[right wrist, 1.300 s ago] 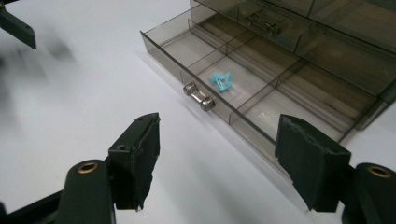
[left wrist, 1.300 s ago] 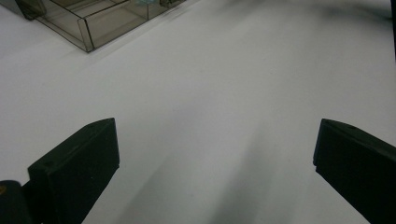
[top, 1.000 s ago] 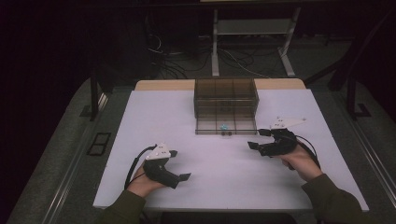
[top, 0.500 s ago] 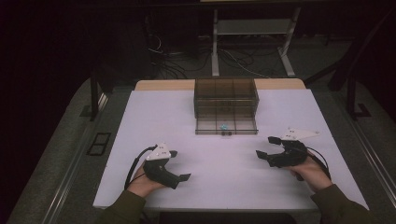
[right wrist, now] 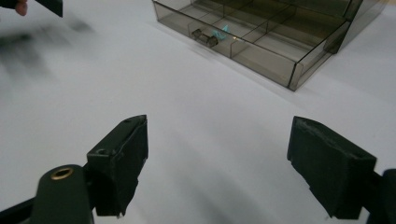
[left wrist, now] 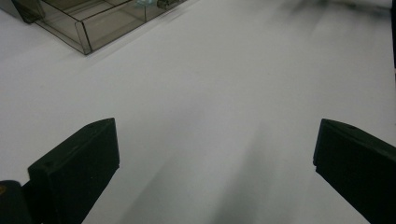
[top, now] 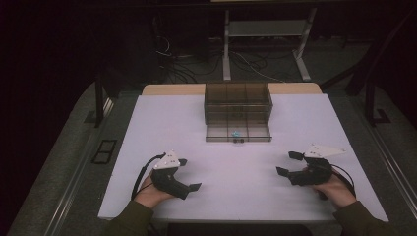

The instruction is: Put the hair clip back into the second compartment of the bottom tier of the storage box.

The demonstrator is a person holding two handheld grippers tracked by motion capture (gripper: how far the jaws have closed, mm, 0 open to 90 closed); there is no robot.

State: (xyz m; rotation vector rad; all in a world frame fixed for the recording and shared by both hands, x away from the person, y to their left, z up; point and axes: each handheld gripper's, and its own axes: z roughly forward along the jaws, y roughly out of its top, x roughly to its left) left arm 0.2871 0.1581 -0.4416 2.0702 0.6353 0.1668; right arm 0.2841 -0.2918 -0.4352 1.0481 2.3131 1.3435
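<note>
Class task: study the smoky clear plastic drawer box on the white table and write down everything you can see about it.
The smoky transparent plastic drawer box stands upright at the far middle of the white table. Its lowest drawer is pulled out toward the person; dividers split it into compartments. A small turquoise item lies in a middle compartment, just behind the dark front handle. Nothing but the table touches the box; both grippers are well away from it.

I see the white table (top: 162,128) filling mid-frame, wooden edge at its top. A smoky clear drawer box (top: 238,101) sits upper centre, bottom drawer (top: 238,132) pulled out onto the table.
</note>
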